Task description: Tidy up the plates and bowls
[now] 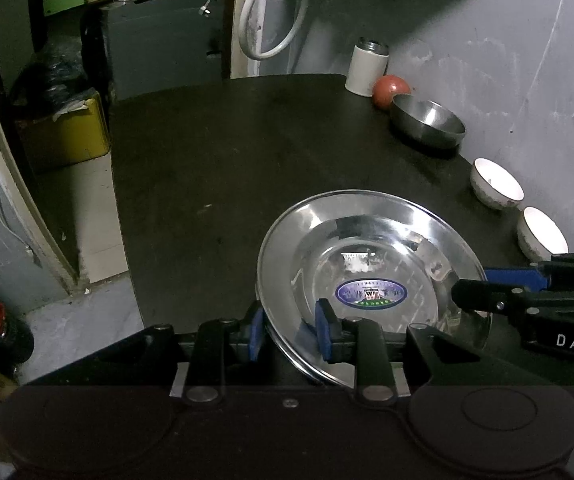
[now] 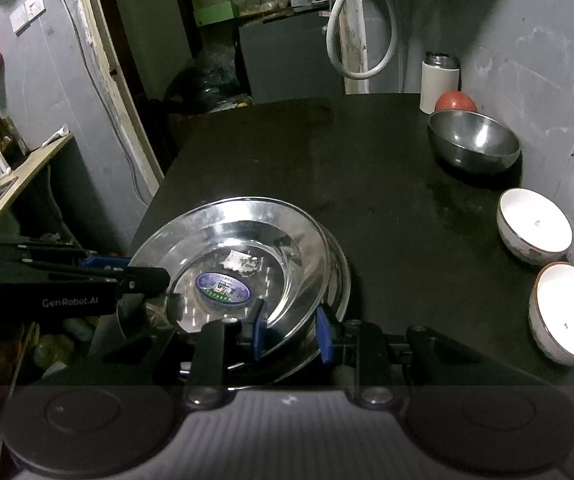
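Observation:
A shiny steel plate [image 1: 367, 240] with a blue sticker sits tilted over the near part of the dark table [image 1: 207, 160]. My left gripper [image 1: 290, 332] has its blue pads on either side of the plate's near-left rim, shut on it. My right gripper [image 2: 291, 334] is shut the same way on the rim of the plate [image 2: 239, 232] from the other side. A second steel plate [image 2: 341, 276] lies beneath it. Each gripper shows in the other's view: the right gripper [image 1: 475, 284] at the plate's right edge, the left gripper [image 2: 143, 270] at its left edge.
Along the wall on the right stand a steel bowl [image 2: 475, 140], two white bowls [image 2: 535, 224] [image 2: 571, 316], a red ball [image 2: 455, 102] and a white canister [image 2: 439, 84]. The table's left edge drops to the floor, where a yellow box [image 1: 67, 132] stands.

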`<state>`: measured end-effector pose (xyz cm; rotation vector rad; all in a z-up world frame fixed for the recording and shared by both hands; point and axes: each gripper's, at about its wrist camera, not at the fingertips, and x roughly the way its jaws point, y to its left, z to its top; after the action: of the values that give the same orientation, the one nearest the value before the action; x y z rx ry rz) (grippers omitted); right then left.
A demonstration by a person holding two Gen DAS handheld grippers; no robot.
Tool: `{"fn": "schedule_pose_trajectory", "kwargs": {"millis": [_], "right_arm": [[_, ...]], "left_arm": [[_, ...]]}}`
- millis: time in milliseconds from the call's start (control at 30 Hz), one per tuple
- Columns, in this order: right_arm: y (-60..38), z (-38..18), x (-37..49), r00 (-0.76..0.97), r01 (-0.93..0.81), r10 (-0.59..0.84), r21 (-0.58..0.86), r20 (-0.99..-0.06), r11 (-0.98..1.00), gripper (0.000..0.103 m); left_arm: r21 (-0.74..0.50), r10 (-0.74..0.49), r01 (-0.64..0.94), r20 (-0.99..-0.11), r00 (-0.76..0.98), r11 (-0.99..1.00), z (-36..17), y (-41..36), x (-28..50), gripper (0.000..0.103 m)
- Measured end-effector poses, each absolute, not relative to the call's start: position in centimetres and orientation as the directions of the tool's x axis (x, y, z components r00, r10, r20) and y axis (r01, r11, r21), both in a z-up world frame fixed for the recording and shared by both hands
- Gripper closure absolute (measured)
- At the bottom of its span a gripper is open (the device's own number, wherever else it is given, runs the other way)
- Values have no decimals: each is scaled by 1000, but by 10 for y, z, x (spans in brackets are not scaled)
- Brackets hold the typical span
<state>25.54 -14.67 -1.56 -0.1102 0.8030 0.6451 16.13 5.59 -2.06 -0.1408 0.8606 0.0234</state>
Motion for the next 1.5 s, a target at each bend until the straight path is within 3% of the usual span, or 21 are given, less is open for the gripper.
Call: {"fn": "schedule_pose_trajectory", "kwargs": {"millis": [1500], "right_arm": [[-141,-23,255,505,-574,480,136,-718,807,71]], "left_arm": [[-60,-24,-40,-802,597,997,-35,46,181,67]]}}
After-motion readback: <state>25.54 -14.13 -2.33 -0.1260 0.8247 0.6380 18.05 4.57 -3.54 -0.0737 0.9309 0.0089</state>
